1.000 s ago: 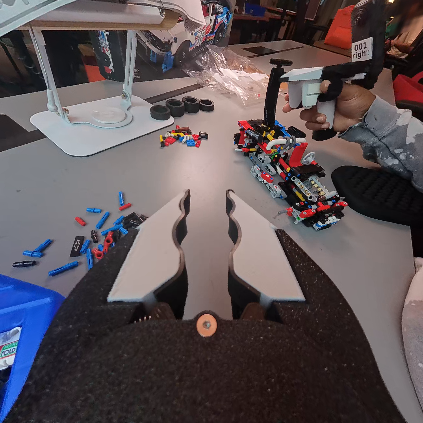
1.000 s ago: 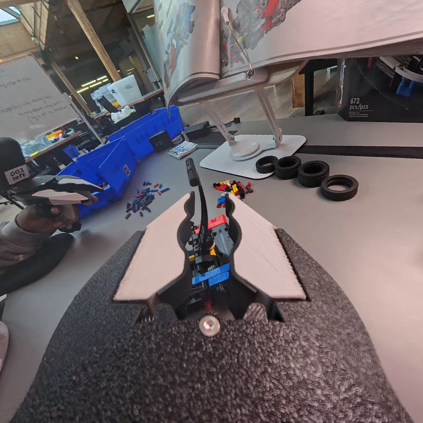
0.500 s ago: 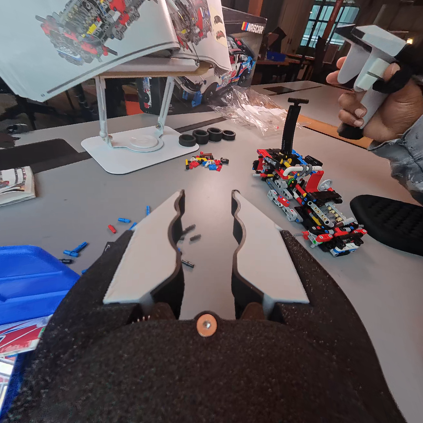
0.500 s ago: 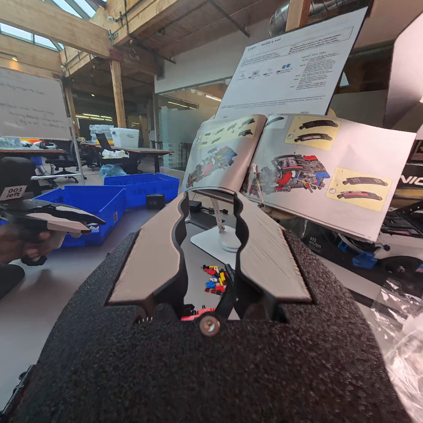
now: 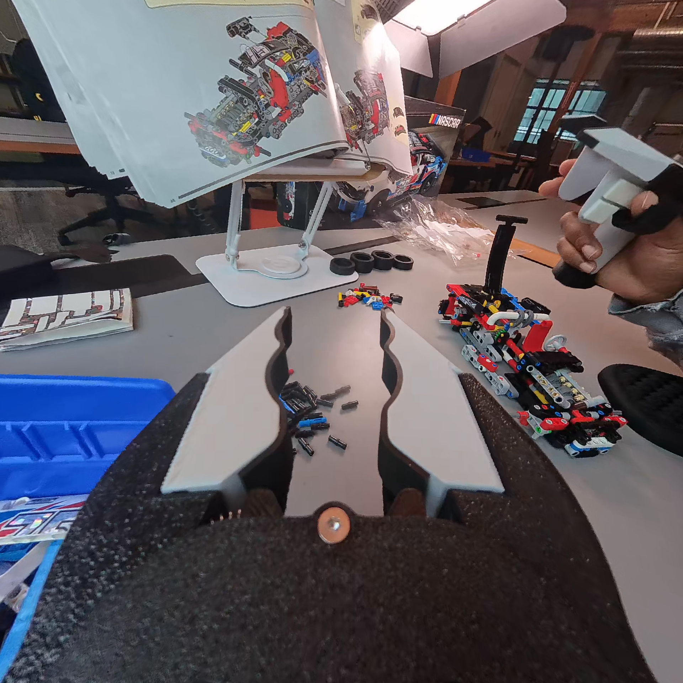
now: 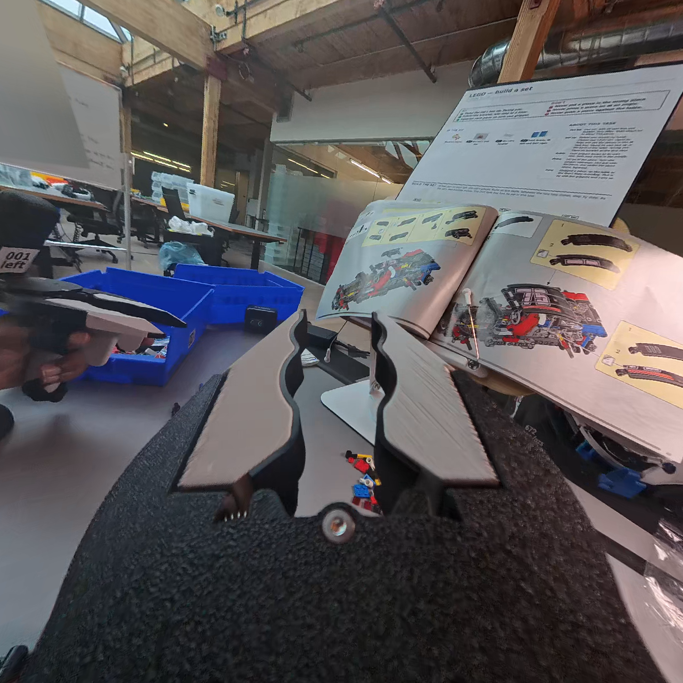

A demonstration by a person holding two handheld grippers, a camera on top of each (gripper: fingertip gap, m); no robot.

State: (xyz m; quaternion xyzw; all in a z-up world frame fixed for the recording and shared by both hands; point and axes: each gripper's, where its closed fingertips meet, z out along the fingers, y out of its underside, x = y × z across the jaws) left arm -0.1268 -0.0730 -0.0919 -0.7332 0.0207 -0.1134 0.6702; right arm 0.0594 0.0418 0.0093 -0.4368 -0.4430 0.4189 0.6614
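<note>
We see left gripper point(image 5: 334, 318) apart, empty, above black pins point(image 5: 310, 414) at frame centre | right gripper point(image 6: 338, 321) apart, empty (raised toward the manual point(image 6: 517, 295)) | brick car point(image 5: 525, 369) right of frame on grey table point(image 5: 610, 517)

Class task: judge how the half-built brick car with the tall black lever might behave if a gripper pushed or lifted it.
The half-built brick car is long and low, so it would likely slide, not tip. Its open frame of many small clipped parts could shed pieces if squeezed. The tall black lever stands upright and might bend or pop off.
</note>
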